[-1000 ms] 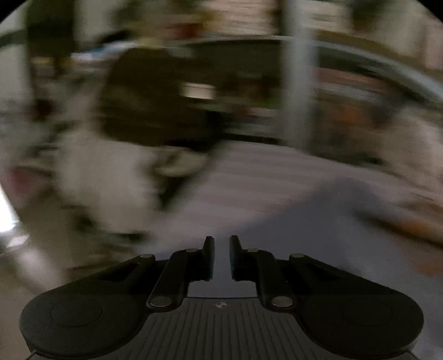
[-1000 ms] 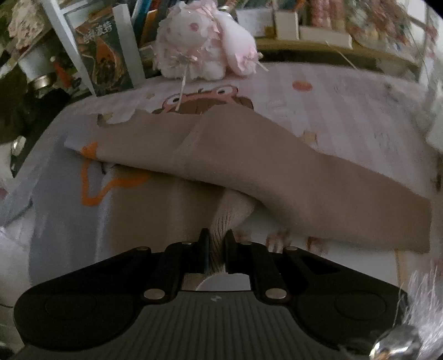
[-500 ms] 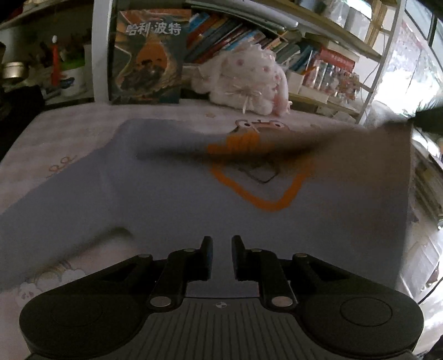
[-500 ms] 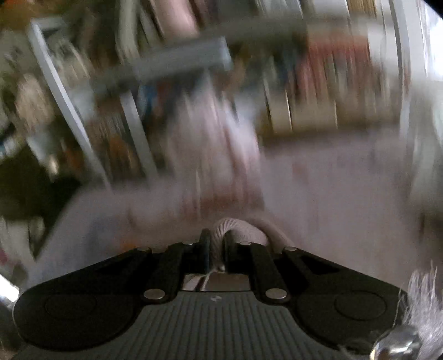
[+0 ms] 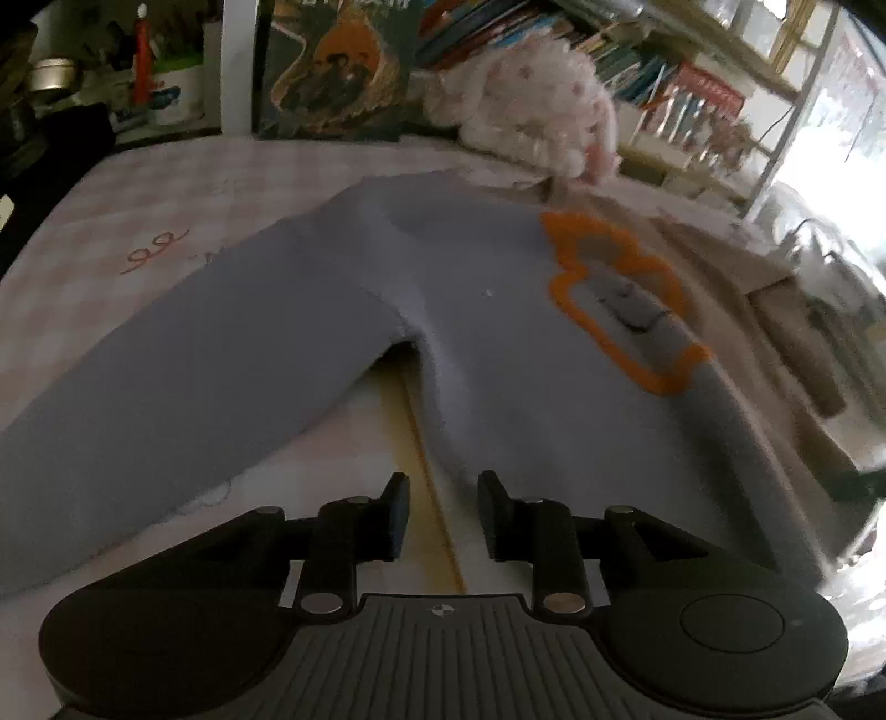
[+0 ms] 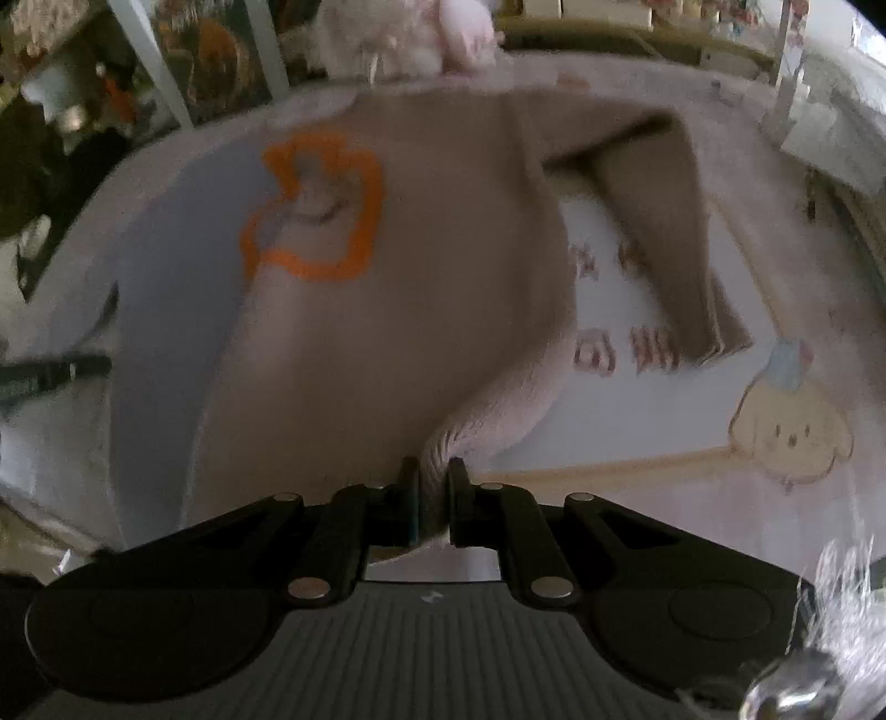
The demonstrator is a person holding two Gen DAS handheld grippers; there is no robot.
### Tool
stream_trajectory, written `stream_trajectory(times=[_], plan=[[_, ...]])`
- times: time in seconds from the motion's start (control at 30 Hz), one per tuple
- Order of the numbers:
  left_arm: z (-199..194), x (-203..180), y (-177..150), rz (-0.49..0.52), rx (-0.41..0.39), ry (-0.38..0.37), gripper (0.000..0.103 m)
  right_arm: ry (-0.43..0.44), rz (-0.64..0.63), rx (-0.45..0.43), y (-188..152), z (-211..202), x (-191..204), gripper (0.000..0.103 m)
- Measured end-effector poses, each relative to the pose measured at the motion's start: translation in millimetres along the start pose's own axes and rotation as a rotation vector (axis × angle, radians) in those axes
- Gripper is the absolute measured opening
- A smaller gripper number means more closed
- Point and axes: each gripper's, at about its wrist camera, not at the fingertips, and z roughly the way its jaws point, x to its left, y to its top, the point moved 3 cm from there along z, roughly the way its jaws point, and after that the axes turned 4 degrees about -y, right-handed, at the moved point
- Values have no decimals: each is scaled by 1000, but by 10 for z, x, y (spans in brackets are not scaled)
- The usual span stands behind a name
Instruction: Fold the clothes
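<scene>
No readable text; only blurred, illegible characters atop the book cover point(image 5: 332, 61) at far left

- The sweater's point(image 5: 454, 310) left sleeve point(image 5: 166, 387) runs off the left wrist view's left edge, cuff unseen.
- The plush toy point(image 5: 526, 111) is smeared there; the right wrist view's top edge crops it.
- The sweater's hem corner vanishes between the right gripper's point(image 6: 433, 498) clamped jaws.
- A dark blurred object point(image 6: 50, 376) at that view's left edge is unidentifiable.
- Book spines point(image 5: 482, 27) are unreadable.
</scene>
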Motion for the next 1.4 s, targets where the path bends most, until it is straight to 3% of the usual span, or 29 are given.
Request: stream_trajectory(times=[0.27, 0.33, 0.37, 0.4, 0.5, 0.6, 0.67, 0.77, 0.87, 0.9, 0.93, 1.0, 1.13, 1.3, 1.4], plan=[[180, 96, 167, -169, -29, -78, 28, -120, 57, -69, -99, -99, -198, 9], [230, 66, 216, -154, -47, -45, 26, -120, 60, -68, -97, -83, -200, 9], [254, 51, 241, -145, -56, -27, 20, -120, 61, -67, -96, -74, -199, 9], [272, 50, 262, -142, -64, -7, 4, -120, 62, -66, -94, -66, -199, 9], [280, 162, 368, -103, -105, 51, 4, -116, 51, -62, -91, -43, -151, 9], [207, 395, 550, -123, -161, 159, 4, -3, 31, -37, -107, -24, -32, 9], [192, 439, 645, -88, -151, 177, 4, 83, -19, -26, -103, -5, 109, 9], [206, 396, 679, -14, -117, 183, 8, 67, -102, -22, -82, 46, 234, 10], [241, 297, 555, 61, -80, 230, 11, 70, -69, -15, -30, 72, 140, 22], [211, 293, 510, 54, -83, 235, 12, 79, -34, -23, -4, 50, 75, 36], [174, 293, 465, 40, -88, 236, 13, 94, 20, -41, 44, 16, -36, 42], [82, 298, 375, 9, -106, 232, 15, 125, 132, -80, 146, -54, -268, 45], [-65, 222, 204, -19, -124, 172, 16, 219, 551, -145, 372, -34, -915, 66], [-22, -26, 36, 53, -76, 175, 16, 429, 1223, -224, 359, 193, -1571, 68], [-17, -158, -1, 52, -63, 146, 16, 513, 1518, -252, 247, 371, -1735, 67]])
